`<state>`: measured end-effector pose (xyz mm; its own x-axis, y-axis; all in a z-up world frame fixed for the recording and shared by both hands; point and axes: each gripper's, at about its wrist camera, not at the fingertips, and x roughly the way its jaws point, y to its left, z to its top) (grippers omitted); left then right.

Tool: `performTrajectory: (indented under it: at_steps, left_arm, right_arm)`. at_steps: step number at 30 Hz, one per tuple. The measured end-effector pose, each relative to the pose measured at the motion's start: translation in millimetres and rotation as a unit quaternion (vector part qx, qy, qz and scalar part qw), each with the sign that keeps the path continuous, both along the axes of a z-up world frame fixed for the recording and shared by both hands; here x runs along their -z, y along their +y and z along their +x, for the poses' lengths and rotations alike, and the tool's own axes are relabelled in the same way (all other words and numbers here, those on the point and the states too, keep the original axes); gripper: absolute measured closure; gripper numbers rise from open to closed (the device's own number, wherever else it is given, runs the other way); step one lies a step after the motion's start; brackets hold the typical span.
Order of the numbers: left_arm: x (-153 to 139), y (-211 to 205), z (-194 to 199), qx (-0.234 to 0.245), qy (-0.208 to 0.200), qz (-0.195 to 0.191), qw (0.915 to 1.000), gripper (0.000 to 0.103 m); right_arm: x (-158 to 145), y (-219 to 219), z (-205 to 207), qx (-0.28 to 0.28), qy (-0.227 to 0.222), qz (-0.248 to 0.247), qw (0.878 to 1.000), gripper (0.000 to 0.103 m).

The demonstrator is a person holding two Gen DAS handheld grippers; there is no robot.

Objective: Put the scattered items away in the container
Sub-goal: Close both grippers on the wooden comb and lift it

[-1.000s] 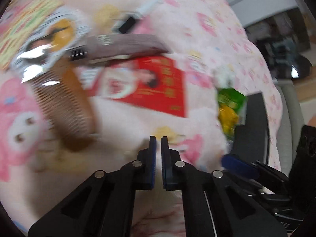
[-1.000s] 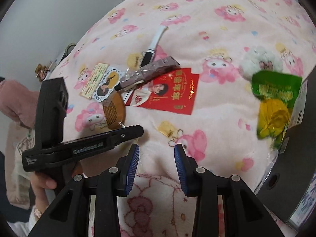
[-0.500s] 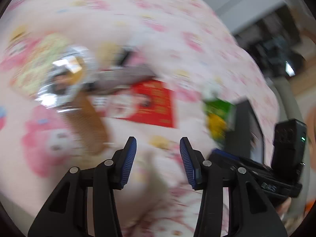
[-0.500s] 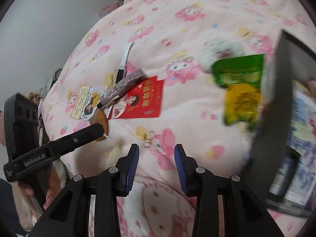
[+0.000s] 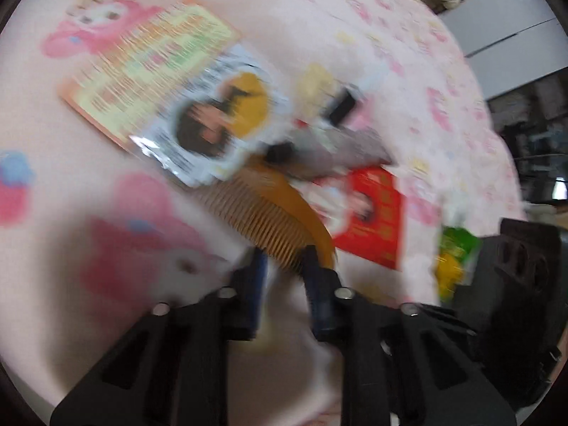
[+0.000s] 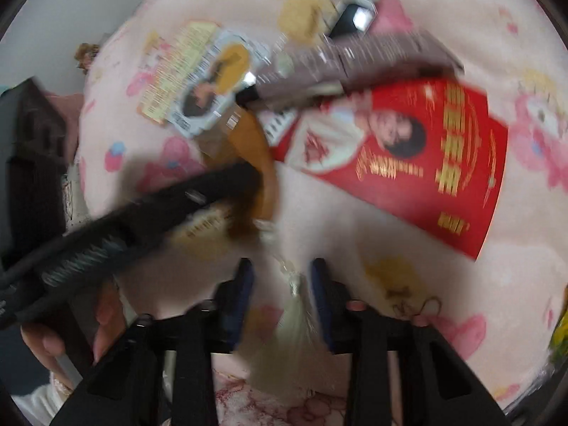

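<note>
A brown wooden comb [image 5: 262, 209] lies on the pink blanket, partly under a printed card [image 5: 198, 106]. My left gripper [image 5: 284, 269] is closing, and the comb's near end sits between its fingers; blur hides whether the pads touch it. In the right wrist view the left gripper [image 6: 245, 181] lies across the comb [image 6: 255, 142]. A cream tassel [image 6: 294, 319] trails from the comb on a beaded string. My right gripper [image 6: 282, 277] is closing with the tassel between its fingers, and gaps show on both sides. The container is not in view.
A red packet [image 6: 426, 149], a grey-brown sachet [image 6: 355, 60] and a black-and-white stick [image 6: 355, 17] lie beyond the comb. A green and yellow snack bag [image 5: 454, 252] sits at the right. A person's hand [image 6: 53, 340] holds the left gripper.
Both grippers have dropped closer to the blanket and come up to the comb. The left jaws went from shut to wide and now narrow. The right jaws have narrowed around the tassel.
</note>
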<state>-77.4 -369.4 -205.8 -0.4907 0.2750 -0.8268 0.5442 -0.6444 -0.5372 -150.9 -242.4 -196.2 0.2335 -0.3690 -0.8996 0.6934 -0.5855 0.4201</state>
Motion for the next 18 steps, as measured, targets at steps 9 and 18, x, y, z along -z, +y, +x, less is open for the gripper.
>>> performTrajectory:
  at_steps: [9, 18]
  left_arm:
    - [-30, 71, -25, 0.145, 0.042, 0.022, 0.9883, 0.096]
    - [-34, 6, 5, 0.009, 0.031, -0.063, 0.9975, 0.066]
  right_arm:
    - [-58, 117, -3, 0.221, 0.142, -0.017, 0.965, 0.089]
    - [-57, 144, -33, 0.317, 0.001, -0.106, 0.943, 0.089]
